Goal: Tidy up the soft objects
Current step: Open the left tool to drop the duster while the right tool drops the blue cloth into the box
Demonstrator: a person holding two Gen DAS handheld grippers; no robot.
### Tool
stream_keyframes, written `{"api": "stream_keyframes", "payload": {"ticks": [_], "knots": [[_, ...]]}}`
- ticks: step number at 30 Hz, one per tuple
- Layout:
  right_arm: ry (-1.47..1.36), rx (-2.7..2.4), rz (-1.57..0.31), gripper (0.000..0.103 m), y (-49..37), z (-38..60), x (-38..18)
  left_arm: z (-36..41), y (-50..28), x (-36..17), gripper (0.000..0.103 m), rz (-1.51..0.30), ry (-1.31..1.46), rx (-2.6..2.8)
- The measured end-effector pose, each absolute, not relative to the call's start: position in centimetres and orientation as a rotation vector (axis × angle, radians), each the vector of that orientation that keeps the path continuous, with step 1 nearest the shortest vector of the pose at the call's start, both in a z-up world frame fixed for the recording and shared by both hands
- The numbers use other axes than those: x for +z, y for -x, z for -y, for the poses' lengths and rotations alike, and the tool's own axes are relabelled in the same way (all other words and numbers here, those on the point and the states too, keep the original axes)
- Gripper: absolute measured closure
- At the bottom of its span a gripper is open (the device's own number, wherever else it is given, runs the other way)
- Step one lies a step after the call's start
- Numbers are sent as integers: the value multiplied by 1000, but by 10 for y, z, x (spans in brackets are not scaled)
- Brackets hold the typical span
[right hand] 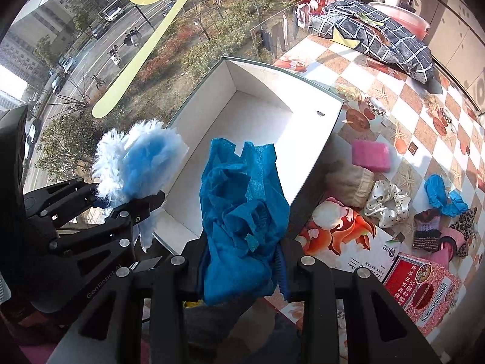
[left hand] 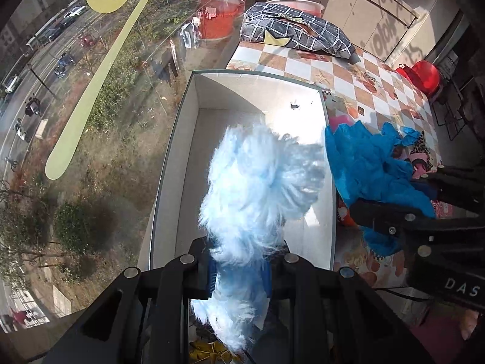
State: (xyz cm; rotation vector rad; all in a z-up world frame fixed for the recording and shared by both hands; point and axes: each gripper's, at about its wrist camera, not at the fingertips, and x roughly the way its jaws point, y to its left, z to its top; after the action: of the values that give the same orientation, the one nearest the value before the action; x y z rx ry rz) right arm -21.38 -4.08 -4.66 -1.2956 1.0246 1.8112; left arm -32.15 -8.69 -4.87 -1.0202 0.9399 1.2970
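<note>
Right wrist view: right gripper (right hand: 242,261) clamped on blue cloth (right hand: 242,212), left gripper (right hand: 133,209) pinching fluffy duster (right hand: 136,157), both over empty white box (right hand: 257,127); scrunchie (right hand: 386,201), pink sponge (right hand: 371,154) etc still on table (right hand: 394,91).

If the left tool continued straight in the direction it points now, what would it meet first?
Probably the white floor of the open box. The left tool, shut on the fluffy light-blue item, points down into that box, which looks empty below it; depth is uncertain.
</note>
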Motion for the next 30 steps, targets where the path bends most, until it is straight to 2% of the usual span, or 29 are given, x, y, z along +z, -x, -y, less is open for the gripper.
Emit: {"api": "stream_keyframes", "payload": {"ticks": [9, 12, 13, 14, 15, 16, 17, 18, 19, 21, 22, 23, 30], "knots": [[1303, 1827, -1030, 67, 227, 34, -45, 84, 327, -52, 76, -929, 1044, 1327], [1303, 1828, -1037, 67, 230, 32, -46, 85, 327, -52, 66, -926, 1041, 1337], [1305, 1830, -1042, 66, 231, 32, -47, 85, 327, -52, 55, -927, 1042, 1340], [1306, 1834, -1048, 61, 232, 32, -47, 86, 327, -52, 42, -926, 1041, 1343], [1304, 1836, -1052, 53, 233, 31, -47, 86, 328, -51, 35, -916, 1040, 1346], [1301, 1839, -1055, 50, 233, 32, -47, 87, 329, -50, 23, -898, 1040, 1349], [1299, 1838, -1059, 49, 233, 32, -47, 87, 330, -48, 18, -882, 1041, 1347], [1299, 1834, -1063, 41, 233, 31, -47, 87, 332, -47, 17, -868, 1048, 1340], [1298, 1826, -1069, 24, 233, 30, -47, 87, 332, -47, 16, -862, 1056, 1334], [1277, 1806, -1083, 10, 229, 27, -46, 86, 333, -48, 11, -858, 1069, 1332], [1264, 1801, -1096, 3, 227, 27, -45, 86, 334, -49, 1, -858, 1080, 1331], [1254, 1790, -1105, 0, 225, 26, -44, 86, 335, -51, 0, -852, 1096, 1327], [1210, 1725, -1137, 1, 210, 30, -44, 83, 332, -50, 0, -826, 1111, 1298]]}}
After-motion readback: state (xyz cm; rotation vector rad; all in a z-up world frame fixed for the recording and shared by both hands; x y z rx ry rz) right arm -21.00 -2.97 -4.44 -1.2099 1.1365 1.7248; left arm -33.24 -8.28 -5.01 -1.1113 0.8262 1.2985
